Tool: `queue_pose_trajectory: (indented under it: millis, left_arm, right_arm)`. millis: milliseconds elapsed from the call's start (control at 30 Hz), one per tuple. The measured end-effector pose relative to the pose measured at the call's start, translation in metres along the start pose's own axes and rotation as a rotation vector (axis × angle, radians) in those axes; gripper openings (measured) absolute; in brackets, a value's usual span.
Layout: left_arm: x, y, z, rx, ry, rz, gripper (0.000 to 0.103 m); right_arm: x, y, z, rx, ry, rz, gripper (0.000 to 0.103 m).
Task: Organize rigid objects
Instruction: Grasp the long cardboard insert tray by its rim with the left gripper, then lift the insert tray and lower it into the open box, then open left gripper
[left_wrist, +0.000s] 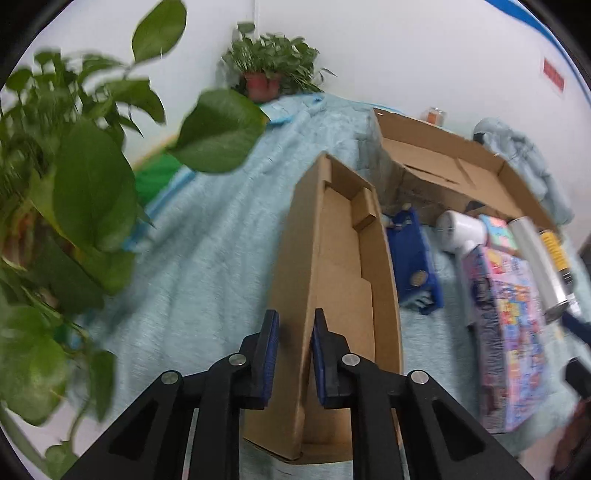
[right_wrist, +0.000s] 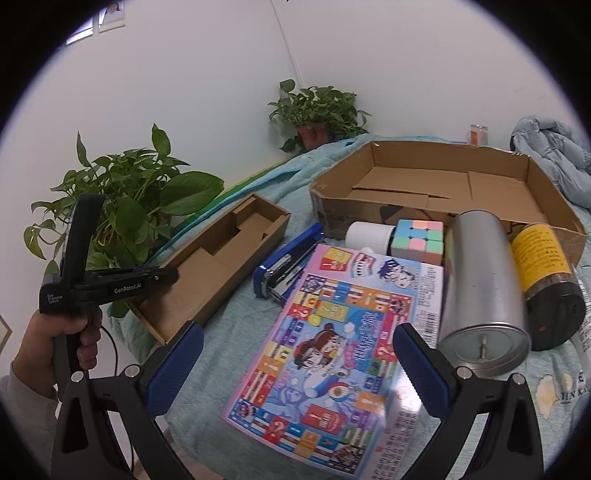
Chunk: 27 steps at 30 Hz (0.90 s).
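Left wrist view: the left gripper (left_wrist: 294, 354) has its jaws drawn narrow onto the near side wall of the narrow cardboard box (left_wrist: 343, 266), one pad outside, one inside. The box lies on a pale teal blanket (left_wrist: 207, 258). Right of the box: blue stapler (left_wrist: 413, 258), white cylinder (left_wrist: 461, 229), colourful game box (left_wrist: 506, 332). Behind it, a large open carton (left_wrist: 443, 166). Leafy plant (left_wrist: 74, 206) crowds the left edge. Right wrist view: right gripper (right_wrist: 297, 369) hovers with jaws wide apart and empty above the game box (right_wrist: 332, 350). Beyond that box: stapler (right_wrist: 284, 266), pastel puzzle cube (right_wrist: 417, 238), silver can (right_wrist: 484, 291), yellow-labelled jar (right_wrist: 546, 280). A hand (right_wrist: 55, 343) grips the left gripper's handle at the narrow box's (right_wrist: 214, 258) near end.
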<state>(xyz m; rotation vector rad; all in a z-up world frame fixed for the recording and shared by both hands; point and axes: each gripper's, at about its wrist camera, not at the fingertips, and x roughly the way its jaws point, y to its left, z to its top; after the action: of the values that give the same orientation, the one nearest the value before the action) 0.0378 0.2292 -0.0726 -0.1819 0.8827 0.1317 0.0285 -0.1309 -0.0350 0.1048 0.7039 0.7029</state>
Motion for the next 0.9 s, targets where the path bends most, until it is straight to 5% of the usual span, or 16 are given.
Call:
queue_pose_trajectory:
  millis: [267, 433, 700, 900]
  left_arm:
    - [-0.018, 0.001, -0.024, -0.102, 0.059, -0.133, 0.011]
    - [-0.026, -0.005, -0.042, -0.094, 0.064, -0.113, 0.011]
    - [-0.026, -0.012, -0.050, -0.039, 0.036, -0.087, 0.011]
    - [-0.019, -0.008, -0.051, -0.037, 0.041, -0.096, 0.010]
  right_arm:
    - [0.006, 0.021, 0.007, -0.009, 0.029, 0.079, 0.098]
    - [0.021, 0.042, 0.014, -0.011, 0.085, 0.082, 0.090]
    - [0.076, 0.087, 0.009, -0.083, 0.233, -0.016, 0.043]
    - [0.100, 0.092, -0.004, -0.047, 0.318, -0.030, 0.022]
